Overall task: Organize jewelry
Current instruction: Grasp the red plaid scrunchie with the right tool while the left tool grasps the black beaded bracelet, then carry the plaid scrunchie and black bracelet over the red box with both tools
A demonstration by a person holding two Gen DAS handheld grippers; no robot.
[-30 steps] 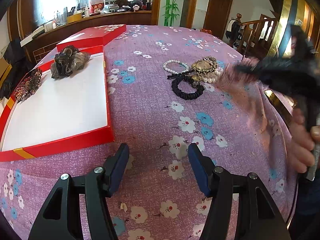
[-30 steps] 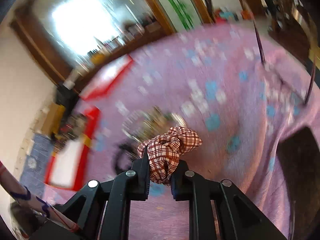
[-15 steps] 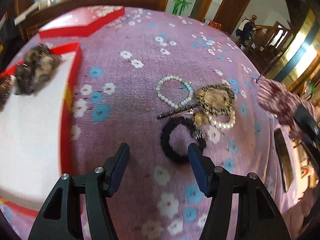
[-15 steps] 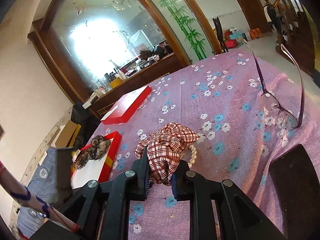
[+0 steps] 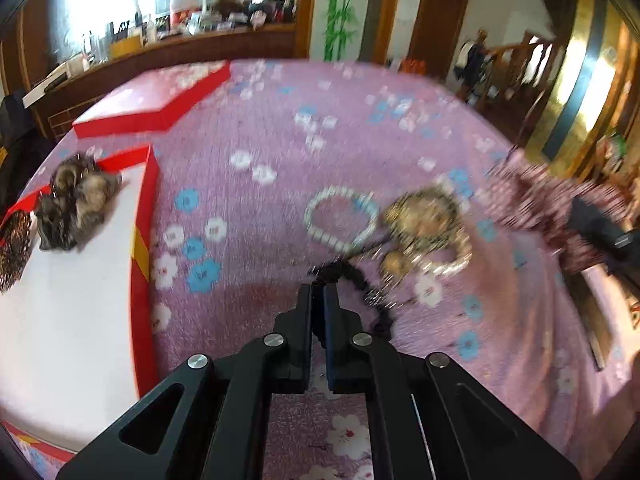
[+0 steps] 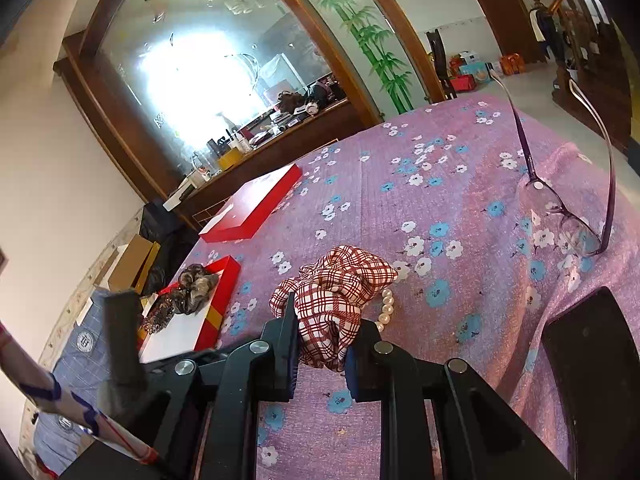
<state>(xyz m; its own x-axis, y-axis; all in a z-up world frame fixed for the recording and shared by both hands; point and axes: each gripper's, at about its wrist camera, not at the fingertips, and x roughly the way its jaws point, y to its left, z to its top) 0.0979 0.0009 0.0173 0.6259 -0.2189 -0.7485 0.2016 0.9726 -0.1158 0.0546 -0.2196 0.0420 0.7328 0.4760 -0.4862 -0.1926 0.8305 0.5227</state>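
Observation:
My left gripper [image 5: 318,304] is shut on the black hair tie [image 5: 360,280], which lies on the purple floral cloth. Just beyond it lie a pearl bracelet [image 5: 340,218], a leopard-print piece [image 5: 424,216] and more pearls [image 5: 452,264]. My right gripper [image 6: 322,328] is shut on a red plaid scrunchie [image 6: 336,288] and holds it above the cloth; it also shows blurred at the right of the left wrist view [image 5: 556,208]. The red box with a white floor [image 5: 72,300] at the left holds a brown scrunchie [image 5: 76,204] and a dark beaded piece [image 5: 14,240].
The red box lid [image 5: 156,104] lies at the far left of the table. Eyeglasses [image 6: 568,208] stand at the right edge in the right wrist view. A dark flat object [image 6: 592,368] lies near the front right. A wooden counter with clutter [image 5: 180,44] runs behind the table.
My left gripper moved right to the pile and closed on the black hair tie. My right gripper keeps the plaid scrunchie lifted and has steadied.

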